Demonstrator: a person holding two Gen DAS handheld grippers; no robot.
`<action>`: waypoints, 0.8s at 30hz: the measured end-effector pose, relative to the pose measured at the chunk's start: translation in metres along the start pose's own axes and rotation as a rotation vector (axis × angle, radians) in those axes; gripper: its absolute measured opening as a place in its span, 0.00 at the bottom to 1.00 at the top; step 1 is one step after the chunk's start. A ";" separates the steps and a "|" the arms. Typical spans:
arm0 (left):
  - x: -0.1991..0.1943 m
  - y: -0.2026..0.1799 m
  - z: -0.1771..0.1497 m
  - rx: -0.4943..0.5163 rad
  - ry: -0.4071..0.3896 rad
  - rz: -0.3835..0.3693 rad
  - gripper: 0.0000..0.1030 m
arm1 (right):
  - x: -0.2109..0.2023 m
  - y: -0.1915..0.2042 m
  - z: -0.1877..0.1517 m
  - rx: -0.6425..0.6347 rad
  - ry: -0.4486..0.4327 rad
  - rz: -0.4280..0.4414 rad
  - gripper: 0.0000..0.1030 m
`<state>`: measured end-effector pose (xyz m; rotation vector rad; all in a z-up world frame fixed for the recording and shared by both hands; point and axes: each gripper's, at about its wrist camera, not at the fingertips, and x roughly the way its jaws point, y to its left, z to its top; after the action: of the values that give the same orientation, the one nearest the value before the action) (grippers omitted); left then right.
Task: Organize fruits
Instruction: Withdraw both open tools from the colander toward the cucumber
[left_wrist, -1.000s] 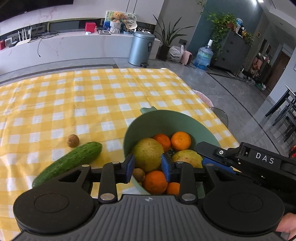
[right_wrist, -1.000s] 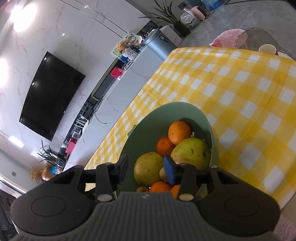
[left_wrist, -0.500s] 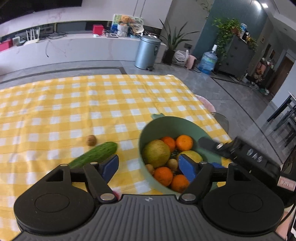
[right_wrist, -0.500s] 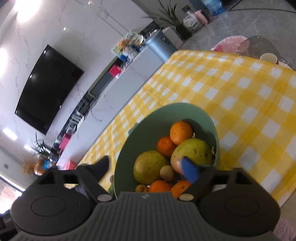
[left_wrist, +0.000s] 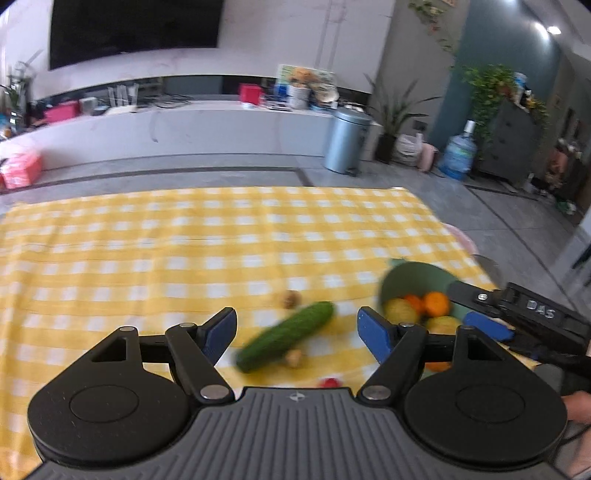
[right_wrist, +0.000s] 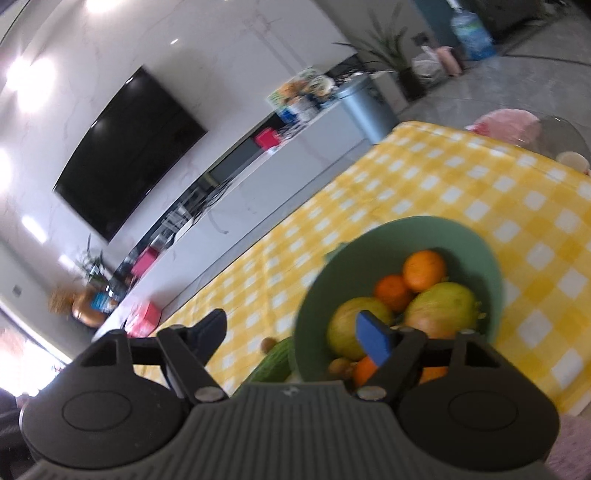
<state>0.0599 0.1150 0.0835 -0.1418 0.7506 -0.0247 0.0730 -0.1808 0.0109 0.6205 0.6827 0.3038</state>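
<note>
My left gripper (left_wrist: 296, 330) stands wide and empty above the cucumber (left_wrist: 285, 340) at lower centre, framing it for a pick. My right gripper (right_wrist: 291, 334), empty, is closing before the green bowl (right_wrist: 491, 266) at lower right, which collects the fruit.

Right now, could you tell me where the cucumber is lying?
In the left wrist view the cucumber lies on the yellow checked tablecloth, just left of the green bowl, with a small brown fruit beyond its far end.
</note>
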 end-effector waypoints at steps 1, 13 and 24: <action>-0.001 0.007 0.000 -0.002 -0.002 0.009 0.85 | 0.002 0.006 -0.002 -0.018 0.007 0.005 0.62; 0.025 0.080 -0.012 -0.169 0.033 -0.021 0.85 | 0.048 0.069 -0.045 -0.222 0.162 -0.027 0.45; 0.061 0.116 -0.035 -0.227 0.132 0.041 0.85 | 0.101 0.068 -0.074 -0.249 0.276 -0.138 0.43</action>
<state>0.0776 0.2208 0.0009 -0.3433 0.8874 0.0910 0.0942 -0.0503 -0.0416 0.2943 0.9313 0.3434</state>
